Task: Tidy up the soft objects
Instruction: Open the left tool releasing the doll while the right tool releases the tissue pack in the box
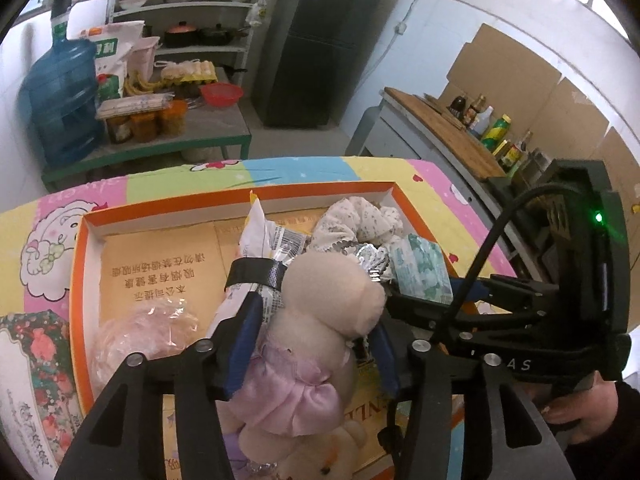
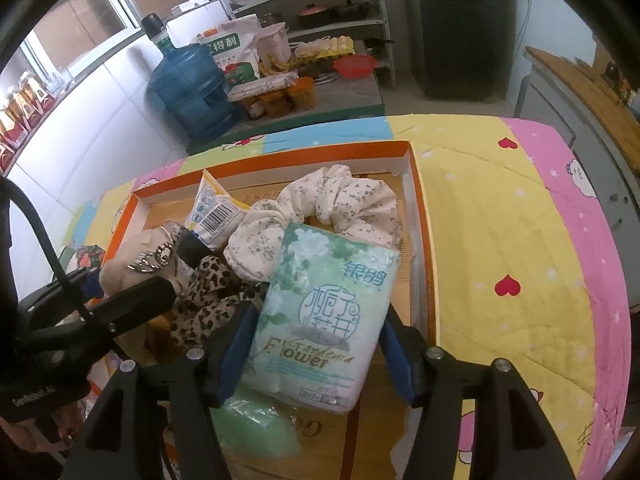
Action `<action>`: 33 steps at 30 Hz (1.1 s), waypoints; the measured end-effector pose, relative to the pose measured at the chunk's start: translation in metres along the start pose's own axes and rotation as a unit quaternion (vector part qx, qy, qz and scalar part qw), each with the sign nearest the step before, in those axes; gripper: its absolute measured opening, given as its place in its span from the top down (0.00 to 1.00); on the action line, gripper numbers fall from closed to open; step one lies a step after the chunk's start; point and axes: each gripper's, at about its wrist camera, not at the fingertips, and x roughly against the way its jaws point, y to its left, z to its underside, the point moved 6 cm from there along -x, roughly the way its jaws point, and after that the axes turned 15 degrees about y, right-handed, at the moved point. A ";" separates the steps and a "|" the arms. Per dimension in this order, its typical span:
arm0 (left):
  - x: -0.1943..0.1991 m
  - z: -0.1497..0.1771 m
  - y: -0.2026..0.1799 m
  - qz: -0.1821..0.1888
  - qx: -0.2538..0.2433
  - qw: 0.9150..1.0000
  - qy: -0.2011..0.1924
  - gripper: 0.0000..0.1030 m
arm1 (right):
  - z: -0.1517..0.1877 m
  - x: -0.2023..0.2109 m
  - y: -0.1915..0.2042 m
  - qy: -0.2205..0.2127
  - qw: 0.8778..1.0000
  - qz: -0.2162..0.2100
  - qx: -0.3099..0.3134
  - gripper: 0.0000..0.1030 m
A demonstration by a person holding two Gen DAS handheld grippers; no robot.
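Observation:
An orange-rimmed cardboard tray lies on the colourful bedspread. My left gripper is shut on a beige plush bear in a pink dress, held over the tray. My right gripper is shut on a green tissue pack, held over the tray's right side. In the tray lie a white floral scrunchie, a leopard scrunchie, a white snack packet, a pink plastic bag and a green pouch.
The bedspread stretches right of the tray. A floral box sits left of it. Behind are a low bench with a blue water jug, jars and food, a shelf of pots, a black fridge and a counter with bottles.

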 end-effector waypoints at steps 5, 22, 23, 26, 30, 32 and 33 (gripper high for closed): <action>0.003 -0.002 0.003 0.001 0.003 1.000 -0.006 0.32 | 0.004 0.003 -0.002 -0.002 1.000 0.009 -0.001 0.41; 0.044 0.000 -0.001 0.019 -0.022 0.999 -0.041 0.28 | 0.016 0.031 -0.005 -0.026 0.999 0.016 -0.034 0.40; 0.047 0.000 -0.002 0.021 -0.023 0.999 -0.044 0.28 | 0.017 0.034 -0.004 -0.028 0.999 0.017 -0.036 0.40; 0.057 0.001 -0.003 0.028 -0.026 0.998 -0.052 0.28 | 0.019 0.040 0.000 -0.035 0.998 0.020 -0.039 0.40; 0.070 0.005 -0.003 0.037 -0.031 0.997 -0.063 0.28 | 0.023 0.051 0.006 -0.047 0.998 0.026 -0.041 0.40; 0.078 0.007 -0.002 0.040 -0.035 0.996 -0.070 0.28 | 0.025 0.058 0.010 -0.054 0.997 0.030 -0.042 0.40; 0.081 0.008 -0.003 0.042 -0.036 0.996 -0.072 0.28 | 0.026 0.060 0.011 -0.056 0.997 0.031 -0.043 0.40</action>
